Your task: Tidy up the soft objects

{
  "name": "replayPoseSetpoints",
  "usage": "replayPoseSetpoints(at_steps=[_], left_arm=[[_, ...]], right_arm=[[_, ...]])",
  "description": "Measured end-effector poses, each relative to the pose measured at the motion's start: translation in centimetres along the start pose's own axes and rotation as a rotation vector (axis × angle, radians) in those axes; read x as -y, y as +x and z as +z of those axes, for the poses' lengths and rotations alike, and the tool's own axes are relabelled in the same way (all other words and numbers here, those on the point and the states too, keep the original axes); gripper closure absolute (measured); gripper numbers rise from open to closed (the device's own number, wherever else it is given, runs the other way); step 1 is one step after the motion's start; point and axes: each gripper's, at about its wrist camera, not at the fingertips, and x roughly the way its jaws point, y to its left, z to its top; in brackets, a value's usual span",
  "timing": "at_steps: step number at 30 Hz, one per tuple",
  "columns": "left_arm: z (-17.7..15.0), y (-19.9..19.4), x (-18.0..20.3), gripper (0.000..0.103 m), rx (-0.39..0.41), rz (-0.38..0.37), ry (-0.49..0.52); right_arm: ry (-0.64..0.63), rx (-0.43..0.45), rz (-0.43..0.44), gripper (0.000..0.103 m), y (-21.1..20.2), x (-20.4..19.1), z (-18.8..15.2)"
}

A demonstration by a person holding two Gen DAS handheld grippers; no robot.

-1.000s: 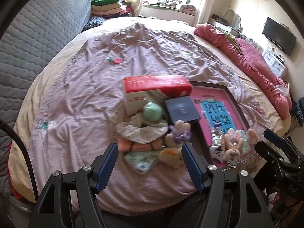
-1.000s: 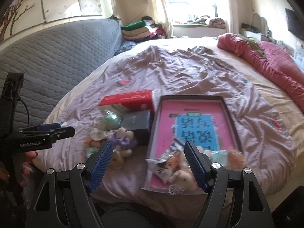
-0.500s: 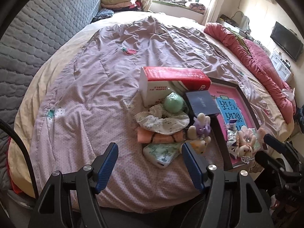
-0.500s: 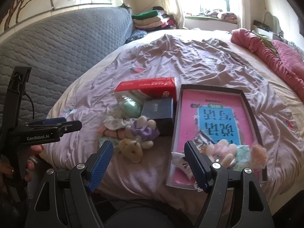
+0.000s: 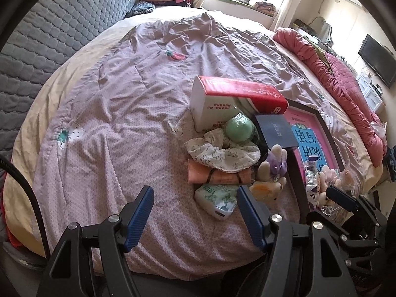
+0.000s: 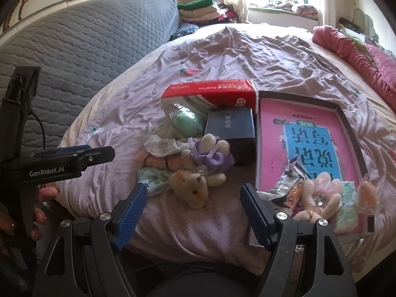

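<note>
While both my grippers hang over the near edge of the bed point(image 5: 118, 113), nothing sits between either pair of blue pads. My left gripper point(image 5: 195, 212) stands wide open above the lilac quilt, its right pad just beside a green-printed tissue pack point(image 5: 217, 198). Beyond that pack lie a rolled peach cloth point(image 5: 212, 175), a floral fabric piece point(image 5: 222, 154) and a pale green ball point(image 5: 238, 131), all bunched against a red and white box point(image 5: 235, 101). Next comes a dark blue box point(image 6: 230, 133), with a plush toy in a purple dress point(image 6: 208, 165) lying in front of it, head toward me. My right gripper point(image 6: 194, 212) is open too, empty, with that toy's head just beyond the gap. Farther right, a dark tray with a pink printed bottom point(image 6: 307, 133) holds a pink plush point(image 6: 319, 198) and some wrapped bits at its near end. A person's hand point(image 6: 37, 208) grips the left tool's handle at the far left of the right view.
</note>
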Motion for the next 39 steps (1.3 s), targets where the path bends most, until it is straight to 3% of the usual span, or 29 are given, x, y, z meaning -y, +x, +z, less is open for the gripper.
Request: replayPoseSetpoints(at_steps=[13,39], left_arm=[[0.4,2.1,0.2,0.034,-0.035,-0.013,0.010],[5.7,9.0,1.0,0.034,-0.113,-0.043,0.041]], right_arm=[[0.046,-0.031,0.000,0.025,2.6,0.9,0.3],[0.123,-0.098,0.008,0.024,9.0,2.4,1.7]])
